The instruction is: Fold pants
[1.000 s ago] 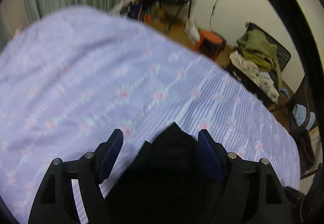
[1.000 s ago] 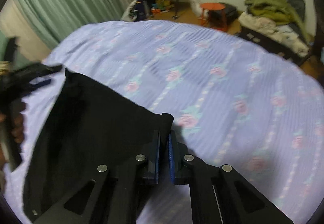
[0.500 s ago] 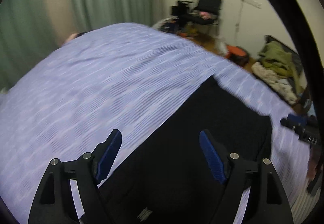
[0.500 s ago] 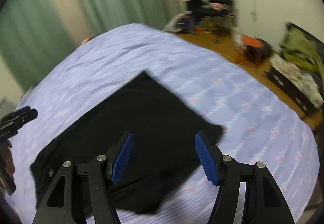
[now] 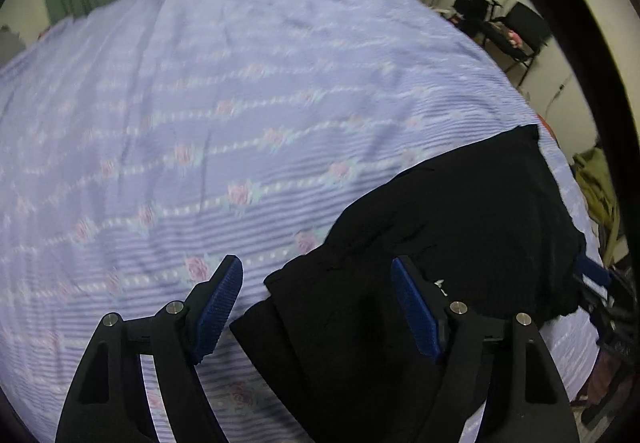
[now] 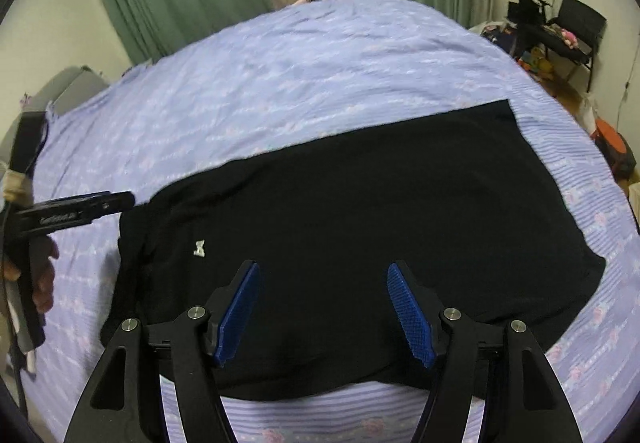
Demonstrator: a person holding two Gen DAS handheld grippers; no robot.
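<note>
Black pants (image 5: 460, 227): near end hidden behind the left gripper (image 5: 316, 307) frame and cut by the lower edge. Bedspread (image 5: 200, 103): floral print motion-blurred. White logo (image 6: 199, 247): too small to read. Chair (image 6: 576, 27) clutter: indistinct.

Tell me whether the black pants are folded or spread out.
Folded, it seems: the black pants lie flat on the bed as one compact block, no separate legs showing. Both grippers are open, holding nothing.

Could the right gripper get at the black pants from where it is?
Probably yes: the right gripper is open just above the black pants, which lie spread on the bedspread with nothing between them.
</note>
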